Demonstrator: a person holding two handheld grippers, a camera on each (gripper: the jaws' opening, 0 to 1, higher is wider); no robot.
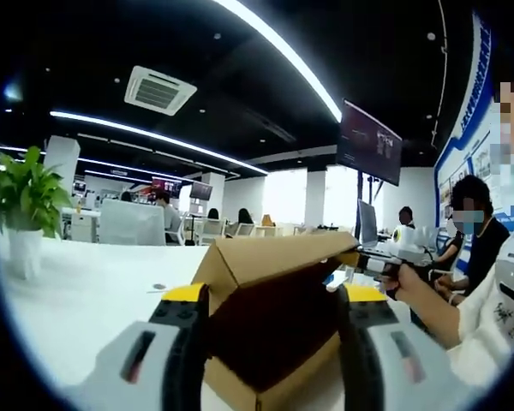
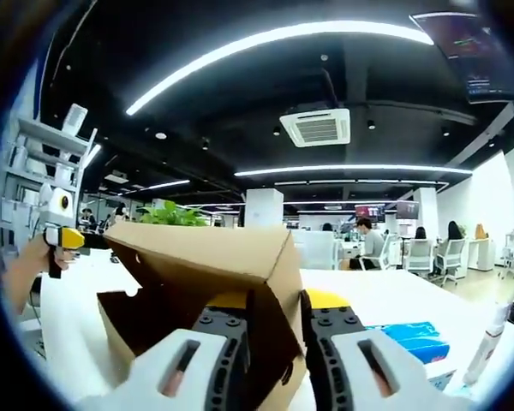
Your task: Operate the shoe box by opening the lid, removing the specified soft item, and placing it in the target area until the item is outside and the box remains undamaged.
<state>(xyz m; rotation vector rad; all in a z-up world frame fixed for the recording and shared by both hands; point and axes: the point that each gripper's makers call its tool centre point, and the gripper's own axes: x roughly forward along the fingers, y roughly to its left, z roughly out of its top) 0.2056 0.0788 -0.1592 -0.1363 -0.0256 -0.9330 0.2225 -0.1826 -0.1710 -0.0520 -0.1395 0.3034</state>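
A brown cardboard shoe box stands on the white table, its lid raised at an angle. My left gripper is open, its jaws wide apart on either side of the box front. My right gripper is shut on the front edge of the lid and holds it up. From the left gripper view, the right gripper and a hand come in at the lid's right corner. The left gripper appears at far left in the right gripper view. The box's inside is dark; what it holds is hidden.
A potted plant stands at the table's left end. A person sits close on the right. A blue packet lies on the table right of the box. Desks, chairs and people fill the office behind.
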